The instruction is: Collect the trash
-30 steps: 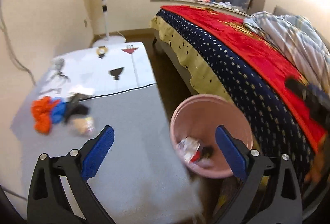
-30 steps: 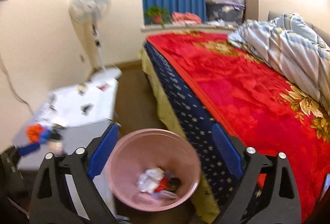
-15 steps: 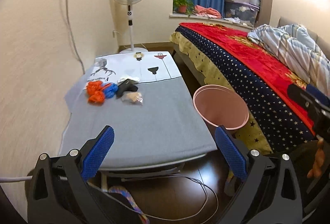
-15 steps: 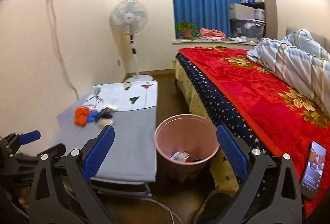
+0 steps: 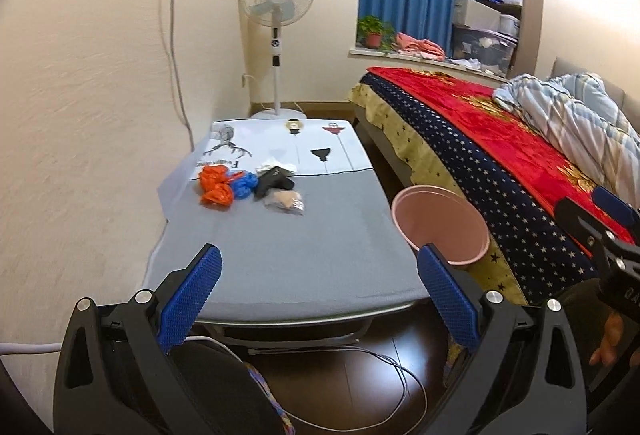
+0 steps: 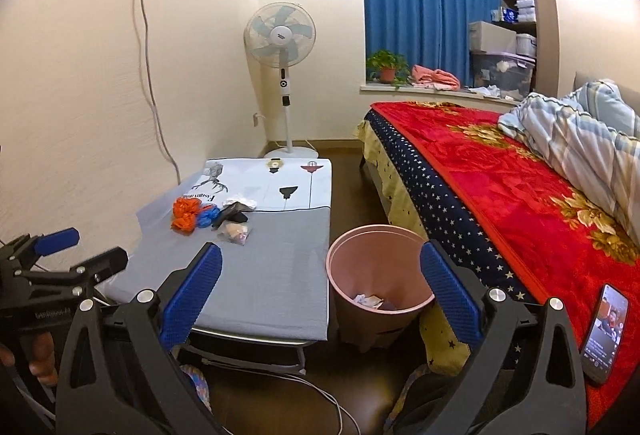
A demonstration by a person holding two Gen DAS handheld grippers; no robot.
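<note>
A pink bin (image 6: 378, 273) stands on the floor between the low table (image 6: 276, 275) and the bed, with crumpled trash (image 6: 370, 301) inside; it also shows in the left wrist view (image 5: 440, 231). On the table lie orange bags (image 5: 214, 187), a blue bag (image 5: 244, 185), a black piece (image 5: 272, 181), white paper (image 5: 276, 167) and a clear packet (image 5: 284, 201). My left gripper (image 5: 318, 299) is open and empty, short of the table's near edge. My right gripper (image 6: 320, 299) is open and empty, pulled back from the bin.
The bed with a red blanket (image 6: 500, 187) runs along the right. A phone (image 6: 604, 333) lies on its near corner. A standing fan (image 6: 282, 75) is at the far wall. Cables (image 5: 380, 367) lie on the floor under the table.
Both grippers have pulled back and away from the bin and table, so the whole table and room now show. Both stay open and empty.
</note>
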